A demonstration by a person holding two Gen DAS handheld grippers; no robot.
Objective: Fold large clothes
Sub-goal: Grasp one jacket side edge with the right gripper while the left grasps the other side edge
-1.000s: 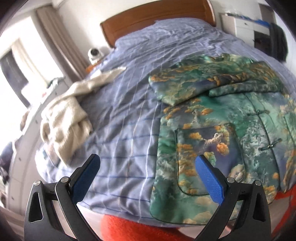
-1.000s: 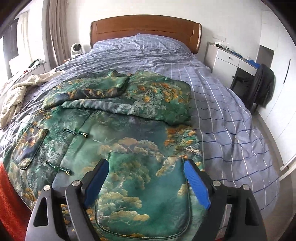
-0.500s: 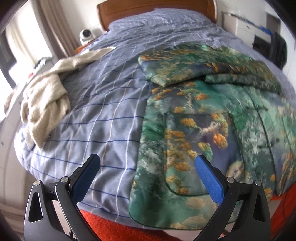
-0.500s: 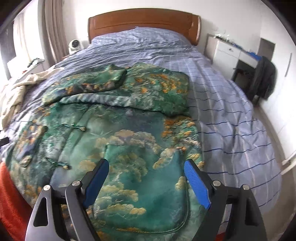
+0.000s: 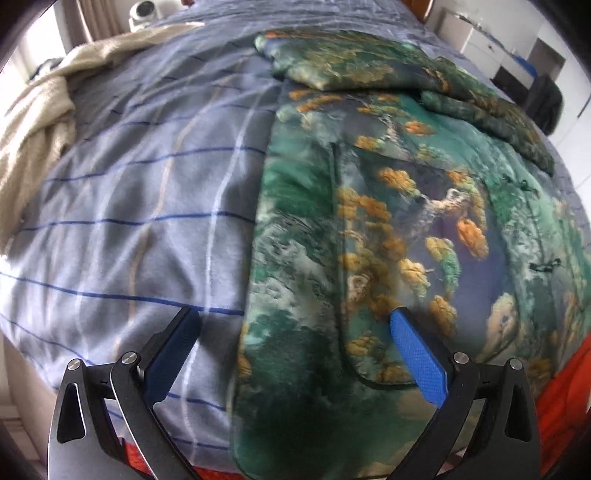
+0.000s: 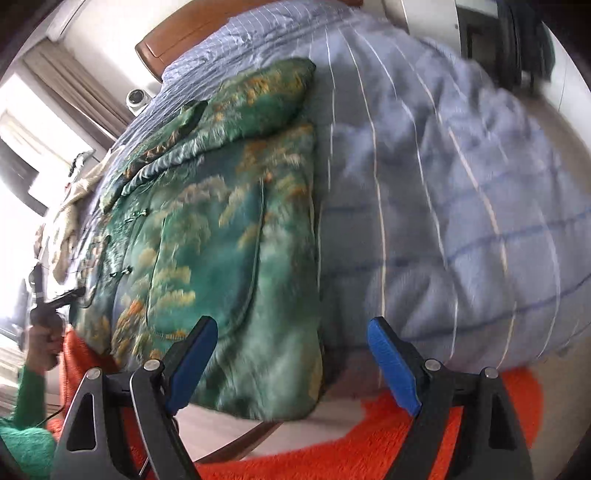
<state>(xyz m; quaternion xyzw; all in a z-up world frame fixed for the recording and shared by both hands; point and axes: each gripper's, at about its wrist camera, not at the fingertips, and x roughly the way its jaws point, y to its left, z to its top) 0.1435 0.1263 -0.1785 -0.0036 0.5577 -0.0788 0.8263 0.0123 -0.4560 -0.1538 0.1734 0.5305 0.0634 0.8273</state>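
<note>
Jacket [image 5: 388,229] lies flat on the bed [image 5: 140,192], front up, hem at the bed's foot edge. Green fabric with orange and cream landscape print. Sleeves are folded across the chest, toward the headboard [image 6: 184,33].

Pockets: two patch pockets on the jacket front, one per side, both lying flat and closed; contents cannot be told.

Left gripper [image 5: 295,332]: jaws wide apart, holding nothing. They hang over the jacket's near corner, one blue pad over the bedcover just beside the jacket's side edge, the other over the pocket [image 5: 413,258]. Whether the pads touch the cloth cannot be told.

Right gripper [image 6: 291,354]: jaws wide apart, holding nothing. They straddle the jacket's other bottom corner, one pad over the jacket, the other over the bedcover beside it. View is motion-blurred.

In the right wrist view, the person's hand [image 6: 42,339], in a green sleeve [image 6: 26,417], holds the other gripper at the jacket's far bottom corner.

Cream blanket [image 5: 40,122] is bunched on the bed, well apart from the jacket. Orange rug [image 6: 369,443] lies on the floor below the jacket's hem.
</note>
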